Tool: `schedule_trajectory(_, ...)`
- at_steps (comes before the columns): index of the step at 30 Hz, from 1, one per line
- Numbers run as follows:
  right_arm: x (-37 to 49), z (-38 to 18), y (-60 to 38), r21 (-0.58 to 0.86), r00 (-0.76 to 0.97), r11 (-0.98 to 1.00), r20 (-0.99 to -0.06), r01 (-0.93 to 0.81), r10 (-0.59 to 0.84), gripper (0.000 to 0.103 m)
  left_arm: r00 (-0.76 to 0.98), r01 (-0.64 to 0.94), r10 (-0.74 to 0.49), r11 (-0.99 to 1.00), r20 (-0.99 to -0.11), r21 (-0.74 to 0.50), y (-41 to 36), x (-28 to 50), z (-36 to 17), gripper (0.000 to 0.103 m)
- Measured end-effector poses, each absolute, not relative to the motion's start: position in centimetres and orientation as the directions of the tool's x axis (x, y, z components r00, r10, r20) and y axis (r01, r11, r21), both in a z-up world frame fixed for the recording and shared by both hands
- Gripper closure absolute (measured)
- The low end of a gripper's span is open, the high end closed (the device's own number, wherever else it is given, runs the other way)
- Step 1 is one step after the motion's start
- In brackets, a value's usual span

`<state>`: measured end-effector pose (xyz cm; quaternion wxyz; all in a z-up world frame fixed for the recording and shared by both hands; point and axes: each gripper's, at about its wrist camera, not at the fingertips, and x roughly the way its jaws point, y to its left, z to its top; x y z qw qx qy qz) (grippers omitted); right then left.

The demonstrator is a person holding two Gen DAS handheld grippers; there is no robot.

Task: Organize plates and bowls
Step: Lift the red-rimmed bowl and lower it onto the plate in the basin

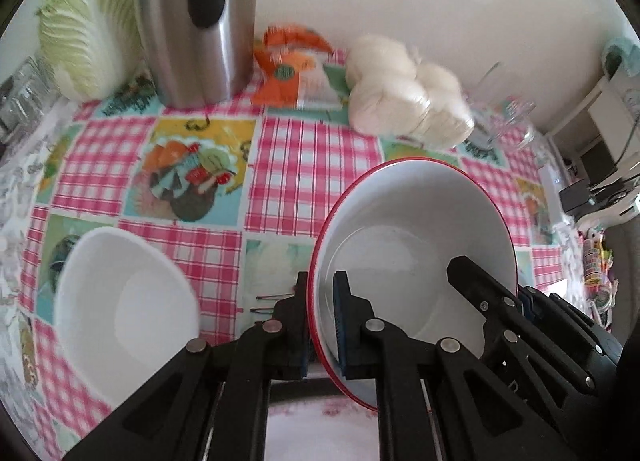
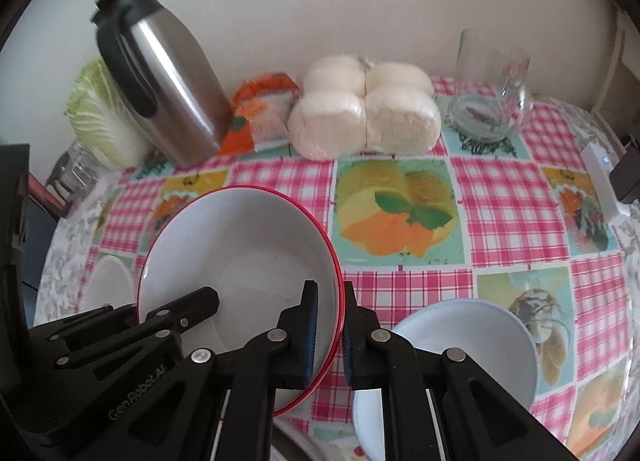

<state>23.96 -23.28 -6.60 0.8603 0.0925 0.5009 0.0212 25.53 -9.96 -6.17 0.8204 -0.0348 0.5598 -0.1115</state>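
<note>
Over the checked tablecloth (image 2: pixel 500 197) my left gripper (image 1: pixel 322 325) pinched the red-rimmed bowl (image 1: pixel 416 229) by its rim; my right gripper (image 2: pixel 330 337) clamped the opposite edge.

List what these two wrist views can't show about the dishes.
- Red-rimmed bowl: near rim and underside hidden behind the left gripper and right gripper; whether it is off the table cannot be told.
- White bowl, left wrist view: near side cut off by gripper linkage.
- Pale blue bowl, right wrist view: lower part covered by the gripper finger.
- Orange packet: print blurred.
</note>
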Motion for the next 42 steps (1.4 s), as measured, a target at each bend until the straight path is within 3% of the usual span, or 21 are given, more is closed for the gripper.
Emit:
schedule_trajectory(6,20.7,-3.7,-22.6,0.184,0.54,0.983,-0.83,0.029,0.139,0.091,0.415,0.139,-0.213,0.976,-0.885,-0.17,-8.8,21.7,-3.2,0.092)
schedule_trajectory(24,8.6,-2.2,-20.1,0.225,0.573,0.974,-0.798,-0.004,0.186,0.091,0.468,0.075,-0.254,0.966,-0.846,-0.249,-5.1,10.8,-1.9,0.092)
schedule_trajectory(42,6.2,-4.1,-18.1,0.23,0.556,0.973,-0.806,-0.021,0.203,0.091,0.428,0.013,-0.28,0.953,-0.859,-0.304,-2.6,9.5,-4.4,0.093)
